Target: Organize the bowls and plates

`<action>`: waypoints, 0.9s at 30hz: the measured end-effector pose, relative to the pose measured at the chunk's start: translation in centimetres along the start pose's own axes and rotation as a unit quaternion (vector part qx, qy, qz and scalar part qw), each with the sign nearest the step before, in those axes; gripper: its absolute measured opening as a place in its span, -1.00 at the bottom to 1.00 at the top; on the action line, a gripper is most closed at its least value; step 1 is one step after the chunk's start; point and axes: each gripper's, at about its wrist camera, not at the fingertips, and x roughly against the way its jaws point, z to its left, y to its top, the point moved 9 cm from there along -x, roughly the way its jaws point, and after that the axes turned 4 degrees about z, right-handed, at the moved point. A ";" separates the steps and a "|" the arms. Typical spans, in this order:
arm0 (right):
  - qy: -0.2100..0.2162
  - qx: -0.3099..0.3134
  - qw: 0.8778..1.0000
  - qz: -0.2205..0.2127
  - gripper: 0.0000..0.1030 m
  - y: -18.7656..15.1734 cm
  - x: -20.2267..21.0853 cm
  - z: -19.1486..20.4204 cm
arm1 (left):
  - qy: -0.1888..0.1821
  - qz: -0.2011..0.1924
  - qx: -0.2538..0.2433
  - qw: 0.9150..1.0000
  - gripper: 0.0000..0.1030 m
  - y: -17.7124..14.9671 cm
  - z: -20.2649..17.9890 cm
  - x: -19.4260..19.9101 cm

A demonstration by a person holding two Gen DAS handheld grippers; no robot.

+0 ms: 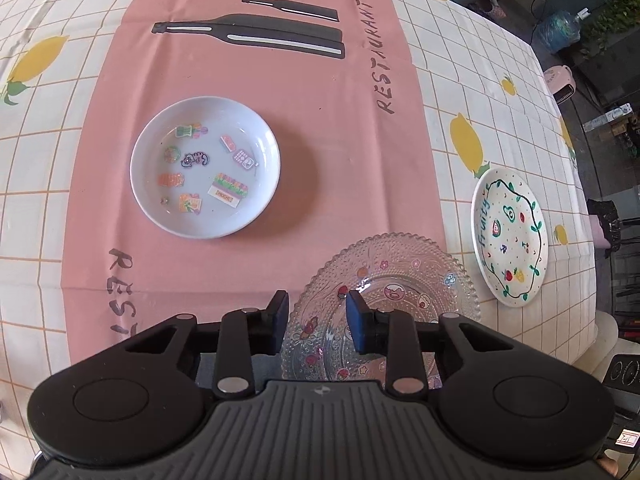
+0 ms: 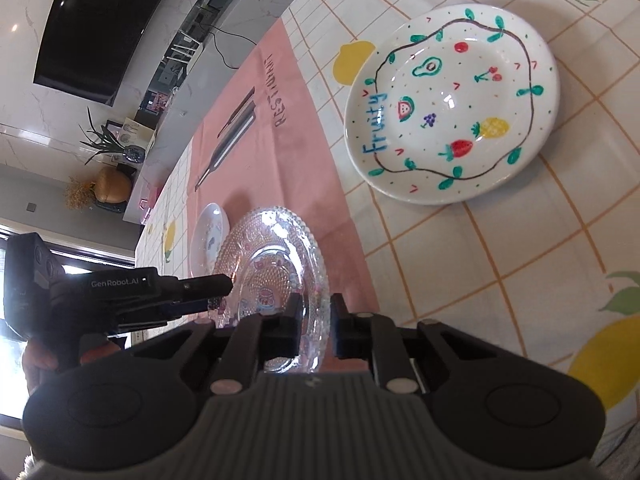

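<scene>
A clear beaded glass plate (image 1: pixel 394 276) with stickers lies at the near edge of the pink cloth. My left gripper (image 1: pixel 317 314) is open, its jaws astride the plate's near-left rim. My right gripper (image 2: pixel 314 322) has its jaws narrowly apart around the glass plate's (image 2: pixel 276 248) near rim; whether the pads touch the rim I cannot tell. A white plate with stickers (image 1: pixel 205 167) sits on the pink cloth to the left; it also shows in the right wrist view (image 2: pixel 208 236). A white "Fruity" plate (image 1: pixel 510 238) sits on the checked cloth to the right, large in the right wrist view (image 2: pixel 452 104).
The pink "Restaurant" cloth (image 1: pixel 260 72) covers the middle of the lemon-print tablecloth (image 2: pixel 500 260). The table's right edge (image 1: pixel 576 168) drops to a cluttered floor. The left gripper's body (image 2: pixel 120 292) shows in the right wrist view.
</scene>
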 end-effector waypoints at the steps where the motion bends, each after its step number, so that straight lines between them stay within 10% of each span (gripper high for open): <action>1: 0.006 -0.003 1.000 0.003 -0.73 -0.3 0.1 0.2 | 0.002 0.001 -0.004 1.000 -0.34 -0.3 -0.1 0.1; 27: -0.032 0.041 0.999 0.005 -0.70 -6.4 2.4 1.2 | 0.031 0.072 -0.146 0.986 -0.31 -4.2 -2.7 -2.3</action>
